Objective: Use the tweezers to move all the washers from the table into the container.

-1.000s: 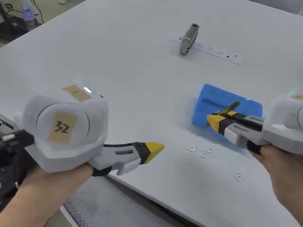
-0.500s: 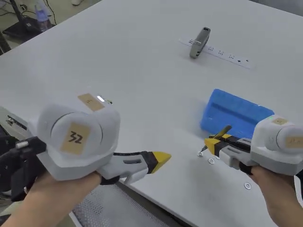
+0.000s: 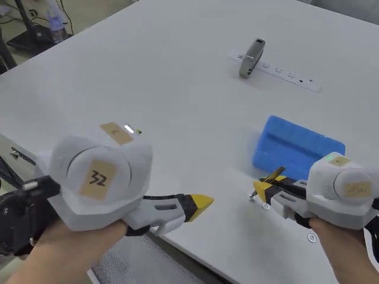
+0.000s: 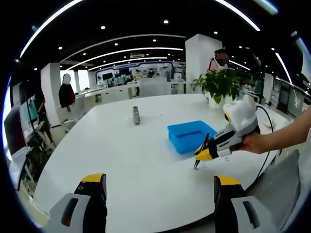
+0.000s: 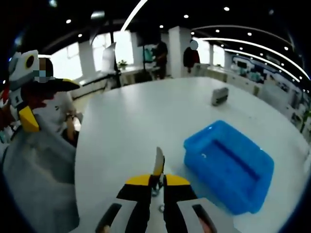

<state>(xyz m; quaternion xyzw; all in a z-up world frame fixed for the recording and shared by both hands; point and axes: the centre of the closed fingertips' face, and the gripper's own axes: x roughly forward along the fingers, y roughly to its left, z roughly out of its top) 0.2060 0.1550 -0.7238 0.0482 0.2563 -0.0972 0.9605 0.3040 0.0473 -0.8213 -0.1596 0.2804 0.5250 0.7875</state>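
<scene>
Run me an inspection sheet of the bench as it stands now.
Surface: white table, mostly bare.
Job's things: blue container open-topped. Tweezers in the right gripper, tips down at the table. Two washers on the table near that gripper, outside the container.
Clutter: power strip at the far side, grey adapter plugged in.
Grippers: left gripper open, holding nothing, off the near edge. Right gripper shut on the tweezers.
Cables: black cable trailing from the right gripper.
Surroundings: open office, plant beyond the table, people standing farther back.
</scene>
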